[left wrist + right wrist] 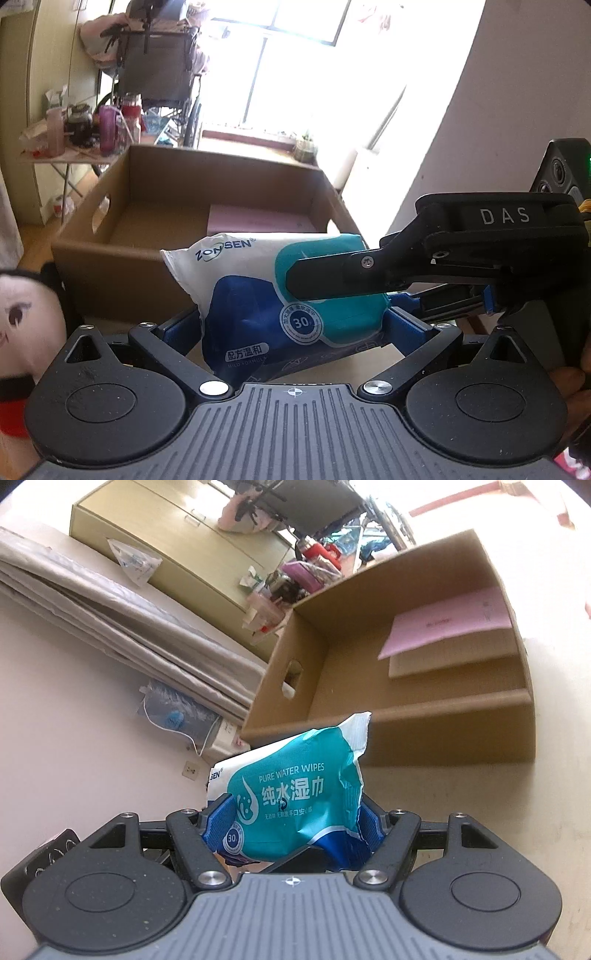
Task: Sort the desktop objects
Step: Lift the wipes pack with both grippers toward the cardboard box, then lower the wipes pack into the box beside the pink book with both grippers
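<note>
A pack of wet wipes (258, 295), white, teal and blue, hangs in the air in front of an open cardboard box (110, 258). My left gripper (291, 325) is shut on it, with a blue pad pressing each side. From the right, one black finger (321, 277) of my right gripper lies across the pack's teal lid. In the right wrist view the wipes pack (291, 794) sits tilted between the blue pads of my right gripper (295, 823), which is shut on it. The box (443, 738) stands just beyond.
Inside the box lies a pink sheet (443, 627) on a pale board. A doll's head (22, 317) is close at the left. A hand (576, 387) holds the right gripper. Behind stand a cluttered side table (92, 125) and a wheelchair (159, 62).
</note>
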`<act>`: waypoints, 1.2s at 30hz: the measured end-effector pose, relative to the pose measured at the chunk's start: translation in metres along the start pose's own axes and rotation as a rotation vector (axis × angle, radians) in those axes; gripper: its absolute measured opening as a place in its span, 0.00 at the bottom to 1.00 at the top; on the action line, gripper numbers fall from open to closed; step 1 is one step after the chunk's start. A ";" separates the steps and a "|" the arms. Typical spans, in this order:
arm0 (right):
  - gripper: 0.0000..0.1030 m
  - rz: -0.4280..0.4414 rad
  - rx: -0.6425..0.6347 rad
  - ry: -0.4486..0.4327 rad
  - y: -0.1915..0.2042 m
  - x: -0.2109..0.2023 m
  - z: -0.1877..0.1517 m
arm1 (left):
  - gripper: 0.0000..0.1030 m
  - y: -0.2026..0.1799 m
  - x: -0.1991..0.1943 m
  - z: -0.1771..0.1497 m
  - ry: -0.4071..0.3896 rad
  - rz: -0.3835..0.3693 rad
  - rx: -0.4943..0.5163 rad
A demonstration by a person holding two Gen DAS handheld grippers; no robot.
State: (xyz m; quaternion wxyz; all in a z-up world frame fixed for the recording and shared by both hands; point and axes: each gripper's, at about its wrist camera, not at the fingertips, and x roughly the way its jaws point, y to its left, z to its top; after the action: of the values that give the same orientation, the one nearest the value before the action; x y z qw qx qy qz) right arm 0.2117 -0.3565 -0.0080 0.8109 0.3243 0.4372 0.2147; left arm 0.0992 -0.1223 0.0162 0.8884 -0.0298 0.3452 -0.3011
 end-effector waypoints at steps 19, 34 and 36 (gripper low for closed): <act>0.71 -0.037 0.045 -0.026 -0.024 0.024 0.085 | 0.99 0.014 0.082 0.064 0.024 -0.018 0.008; 0.69 -0.163 0.129 0.016 -0.086 0.058 0.108 | 1.00 0.030 0.169 0.065 0.204 -0.114 -0.034; 0.70 -0.197 0.088 0.022 -0.082 0.061 0.109 | 1.00 0.034 0.173 0.064 0.214 -0.129 -0.047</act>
State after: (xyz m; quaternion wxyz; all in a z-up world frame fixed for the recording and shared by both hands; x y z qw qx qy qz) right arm 0.3413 -0.4116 -0.0566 0.8081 0.3129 0.4849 0.1183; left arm 0.2573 -0.2007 -0.0473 0.8244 -0.0404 0.4422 -0.3510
